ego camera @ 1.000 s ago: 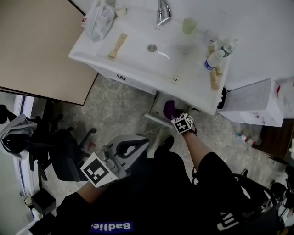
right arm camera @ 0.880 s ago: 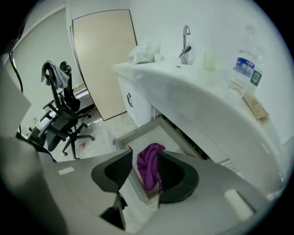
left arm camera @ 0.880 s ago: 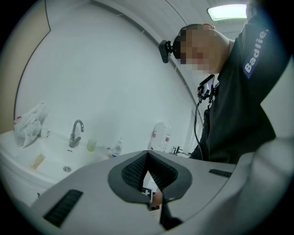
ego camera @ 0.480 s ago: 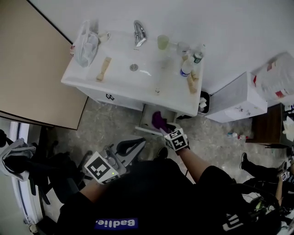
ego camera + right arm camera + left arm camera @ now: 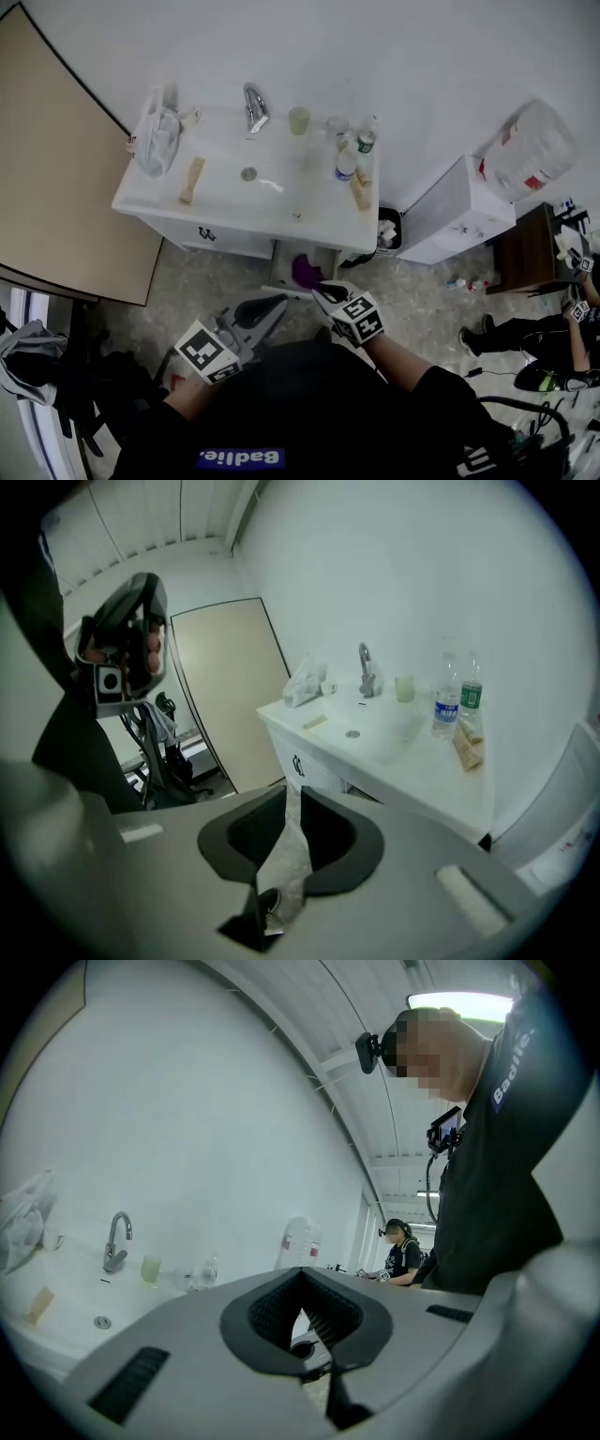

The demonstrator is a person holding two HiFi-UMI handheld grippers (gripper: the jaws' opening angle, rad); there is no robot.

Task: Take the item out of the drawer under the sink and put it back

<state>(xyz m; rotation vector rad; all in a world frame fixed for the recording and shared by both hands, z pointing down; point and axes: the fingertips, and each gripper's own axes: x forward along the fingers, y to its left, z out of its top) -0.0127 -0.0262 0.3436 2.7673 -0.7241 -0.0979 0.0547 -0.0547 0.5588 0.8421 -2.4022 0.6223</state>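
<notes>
Head view: under the sink's (image 5: 220, 192) right front edge the drawer (image 5: 284, 292) is seen open, with a purple thing (image 5: 305, 272) inside and the right gripper (image 5: 325, 293) held before it. Left gripper view: the left gripper's (image 5: 301, 1271) jaws are pressed together, empty. Right gripper view: the jaws, just closed further, are clamped on a thin white sheet (image 5: 286, 850).

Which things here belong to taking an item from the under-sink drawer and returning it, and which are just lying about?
Job in hand: open drawer; pale thin sheet; right gripper, whose jaws have just been closing onto that sheet; purple item inside the drawer.
Lying about: green cup; water bottle; plastic bag; beige stick, all on the sink top.
</notes>
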